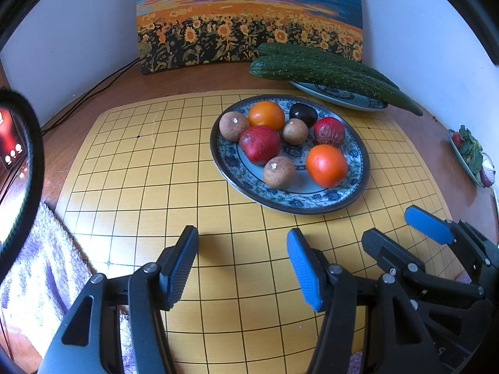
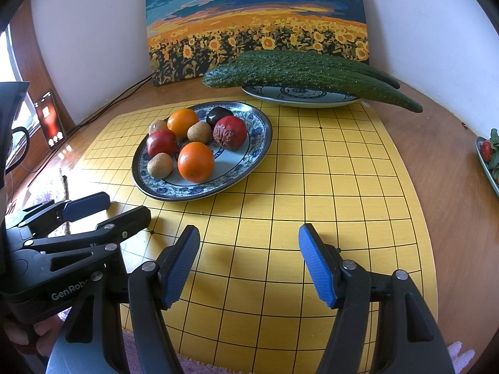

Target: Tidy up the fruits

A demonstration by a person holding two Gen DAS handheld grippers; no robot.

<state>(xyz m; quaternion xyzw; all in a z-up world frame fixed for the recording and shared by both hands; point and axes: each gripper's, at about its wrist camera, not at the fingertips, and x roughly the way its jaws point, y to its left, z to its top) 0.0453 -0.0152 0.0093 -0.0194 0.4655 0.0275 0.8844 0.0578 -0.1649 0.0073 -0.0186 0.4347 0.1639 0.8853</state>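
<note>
Currently both grippers, left gripper (image 1: 243, 268) and right gripper (image 2: 249, 265), are hovering over the yellow grid board (image 2: 312, 193) with jaws spread wide and holding nothing. All the fruits (image 2: 196, 162) are sitting packed together on the patterned plate (image 1: 358, 187), touching one another. Risk, I judge: round fruits are likely rolling off when nudged, and the wrinkled red one (image 2: 230, 132) is probably bruising under pressure.

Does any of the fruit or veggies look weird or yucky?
Yes. One red fruit at the back right of the fruit plate is wrinkled and shrivelled. Also, the two cucumbers stick out past both ends of their small plate.
</note>
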